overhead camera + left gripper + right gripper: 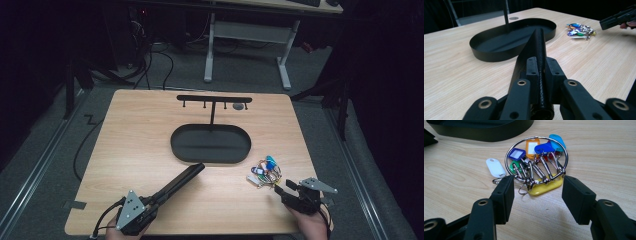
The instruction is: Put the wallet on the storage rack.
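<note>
Now left gripper (192,171) pinching a black tube (540,62) near table's (140,145) front edge; right gripper (537,188) spread beside key bunch (537,160).

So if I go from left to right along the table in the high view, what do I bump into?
Left claw shut on the long black rod → black oval tray → bunch of coloured key tags on a ring → right claw, open.

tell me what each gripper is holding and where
The left gripper clamps a black rod at its near end. The right gripper holds nothing; its jaws stand open by the key ring.
</note>
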The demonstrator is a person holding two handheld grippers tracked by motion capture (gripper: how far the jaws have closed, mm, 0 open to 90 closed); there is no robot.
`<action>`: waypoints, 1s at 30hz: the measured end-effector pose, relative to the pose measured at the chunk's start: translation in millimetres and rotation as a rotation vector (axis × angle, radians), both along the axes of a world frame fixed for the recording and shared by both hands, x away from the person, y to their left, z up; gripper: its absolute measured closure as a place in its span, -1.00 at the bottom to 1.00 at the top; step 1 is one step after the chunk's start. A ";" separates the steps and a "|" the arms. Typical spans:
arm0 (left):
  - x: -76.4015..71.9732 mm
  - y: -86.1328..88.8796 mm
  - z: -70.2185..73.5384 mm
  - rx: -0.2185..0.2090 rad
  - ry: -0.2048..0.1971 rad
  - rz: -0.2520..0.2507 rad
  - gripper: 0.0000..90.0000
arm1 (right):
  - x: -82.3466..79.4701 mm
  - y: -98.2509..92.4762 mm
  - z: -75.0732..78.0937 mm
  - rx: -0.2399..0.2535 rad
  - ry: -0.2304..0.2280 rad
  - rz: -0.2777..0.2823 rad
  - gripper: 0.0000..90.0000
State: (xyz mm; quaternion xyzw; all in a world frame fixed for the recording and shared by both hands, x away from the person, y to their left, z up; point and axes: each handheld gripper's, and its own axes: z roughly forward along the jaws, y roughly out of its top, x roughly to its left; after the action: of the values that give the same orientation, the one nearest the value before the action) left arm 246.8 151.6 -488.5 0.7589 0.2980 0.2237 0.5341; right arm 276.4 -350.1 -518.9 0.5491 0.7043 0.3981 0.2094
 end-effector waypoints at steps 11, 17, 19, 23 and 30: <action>5.5 14.2 1.5 -0.073 0.016 0.047 0.84 | 0.3 -0.5 -0.3 0.000 -0.001 0.001 -0.03; 11.6 25.5 -1.1 -0.112 0.042 0.086 0.84 | 0.6 0.2 -0.4 0.000 0.000 0.004 -0.03; 12.5 27.2 -1.8 -0.114 0.046 0.091 0.84 | 0.6 -0.1 -0.4 0.000 0.000 0.004 -0.03; 15.1 31.0 -3.6 -0.128 0.053 0.100 0.83 | 0.7 0.1 -0.7 0.001 0.002 0.003 -0.03; 22.1 43.3 -7.3 -0.159 0.077 0.126 0.82 | 0.7 0.6 -0.7 -0.001 0.003 0.006 -0.03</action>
State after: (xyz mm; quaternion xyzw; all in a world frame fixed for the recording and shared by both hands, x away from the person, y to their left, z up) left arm 268.9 194.9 -495.8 0.7019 0.3821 0.2029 0.5658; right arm 277.1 -349.5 -519.6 0.5473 0.7066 0.3976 0.2075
